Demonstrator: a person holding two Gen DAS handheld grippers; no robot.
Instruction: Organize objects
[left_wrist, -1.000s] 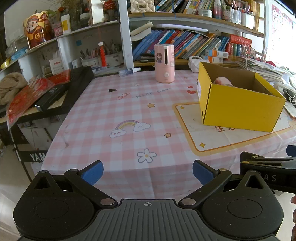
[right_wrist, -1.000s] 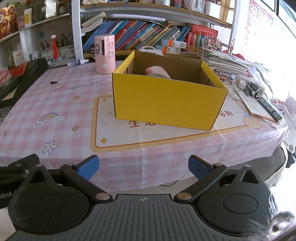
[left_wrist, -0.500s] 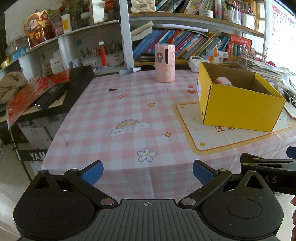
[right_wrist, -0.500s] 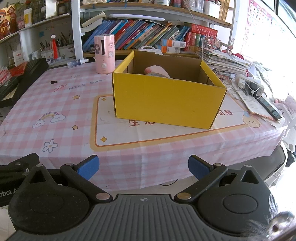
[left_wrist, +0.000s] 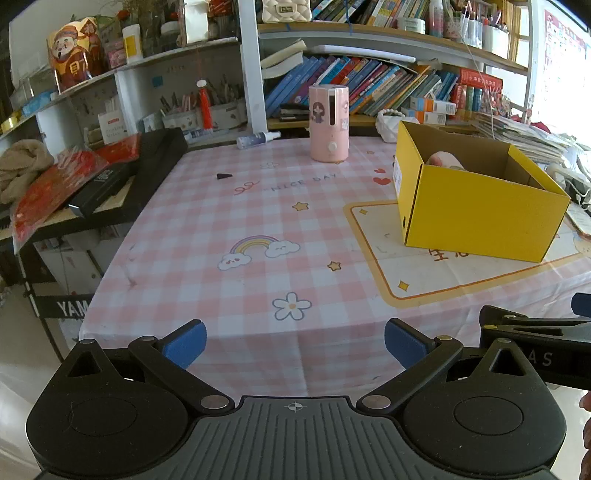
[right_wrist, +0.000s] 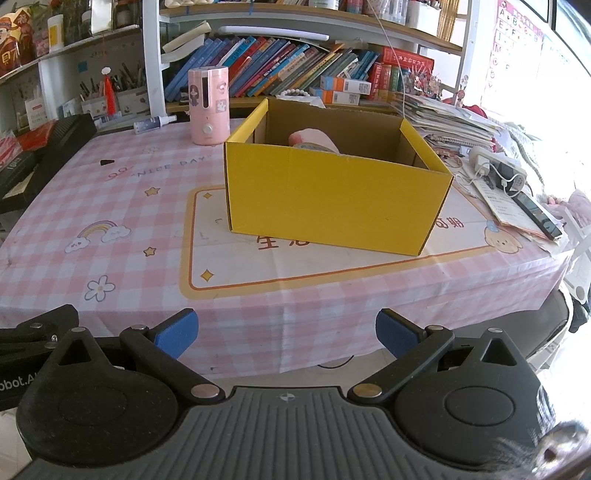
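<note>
Yellow box (right_wrist: 334, 194) sits open-topped on the right half of the counter (left_wrist: 258, 221), on the orange-bordered mat (right_wrist: 317, 262). Inside it, a pink thing (right_wrist: 312, 139) shows near the far-left corner; rest of the inside is hidden by the near wall. Box stands well back from the counter's near edge, cloth hanging over that edge.

Left gripper (left_wrist: 293, 341) and right gripper (right_wrist: 286, 332) both hover off the near edge, fingers spread wide, holding nothing.

Left half of the counter carries only a pink cylinder (left_wrist: 328, 123) at the far side, a small spray bottle (left_wrist: 256, 139) lying beside it and a small black piece (left_wrist: 223, 176). Keyboard (left_wrist: 122, 181) butts the left edge. Papers and a power strip (right_wrist: 496, 166) crowd the far right.
</note>
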